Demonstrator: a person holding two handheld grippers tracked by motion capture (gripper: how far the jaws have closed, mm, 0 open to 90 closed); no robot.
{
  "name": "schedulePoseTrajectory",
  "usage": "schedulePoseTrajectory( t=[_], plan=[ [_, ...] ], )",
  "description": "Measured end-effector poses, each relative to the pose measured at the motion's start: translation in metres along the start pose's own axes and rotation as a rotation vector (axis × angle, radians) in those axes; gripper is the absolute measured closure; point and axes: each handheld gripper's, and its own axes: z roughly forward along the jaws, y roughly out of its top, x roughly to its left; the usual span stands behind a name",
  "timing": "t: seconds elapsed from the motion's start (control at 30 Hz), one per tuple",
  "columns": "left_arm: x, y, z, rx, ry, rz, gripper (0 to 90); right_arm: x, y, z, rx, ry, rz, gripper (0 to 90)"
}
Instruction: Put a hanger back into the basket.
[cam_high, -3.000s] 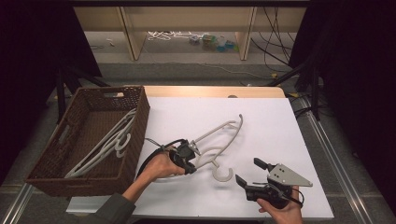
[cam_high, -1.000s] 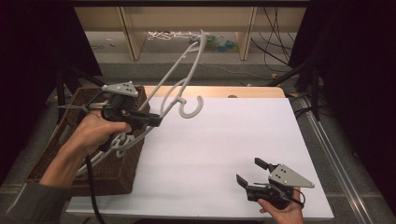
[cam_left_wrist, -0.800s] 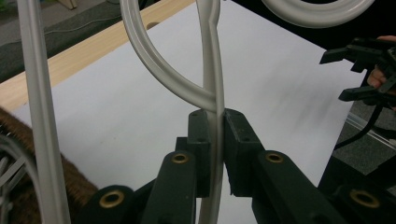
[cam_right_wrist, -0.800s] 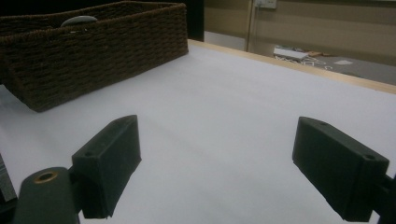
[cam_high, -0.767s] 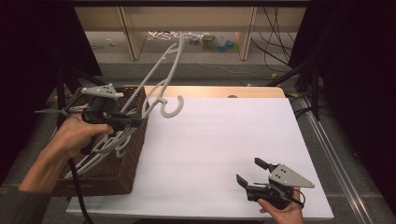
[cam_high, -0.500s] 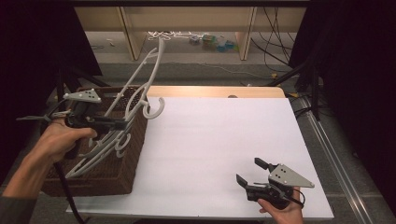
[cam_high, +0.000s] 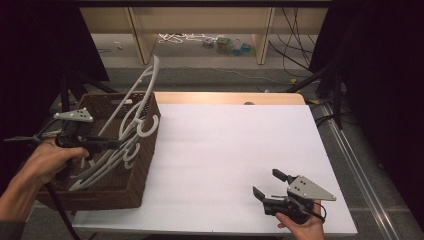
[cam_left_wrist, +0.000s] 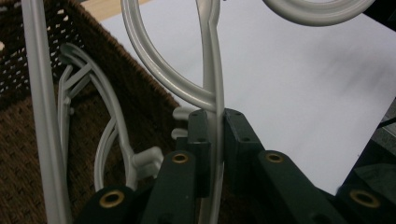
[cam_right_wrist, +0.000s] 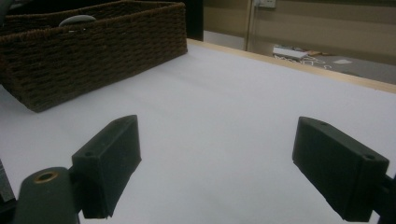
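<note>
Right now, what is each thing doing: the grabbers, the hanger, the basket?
Left gripper: shut on the white hanger, over the basket.
White hanger: held, tilted, its upper end sticking above the basket rim.
Wicker basket: upright on the table, other white hangers lying inside.
Right gripper: open, nothing between its jaws, low over the white table sheet.

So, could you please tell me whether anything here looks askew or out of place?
Yes: the white hanger clamped in the left tongs stands tilted, with its top poking well above the rim of the wicker basket, while the other hangers lie flat inside. Nothing looks spilled or damaged.
</note>
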Motion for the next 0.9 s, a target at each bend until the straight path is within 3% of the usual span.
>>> schedulePoseTrajectory(
  t=[0.17,0.2,0.53,0.6,0.9],
  plan=[
    [0.009,-0.013,-0.002,0.005,0.002,-0.024,81.8,0.0,0.0,0.0,0.01,-0.007,-0.002,16.2],
    [0.011,-0.016,-0.004,0.023,0.007,-0.008,81.8,0.0,0.0,0.0,0.013,-0.01,-0.004,16.2],
    [0.027,-0.044,-0.008,0.044,-0.005,-0.062,81.8,0.0,0.0,0.0,0.014,-0.017,-0.006,16.2],
    [0.03,-0.049,-0.008,0.05,0.005,-0.071,81.8,-0.001,0.0,-0.001,0.032,-0.017,-0.009,16.2],
    [0.037,-0.06,-0.007,0.073,-0.005,-0.09,81.7,-0.001,0.0,0.0,0.016,-0.02,-0.005,16.2]
  ],
)
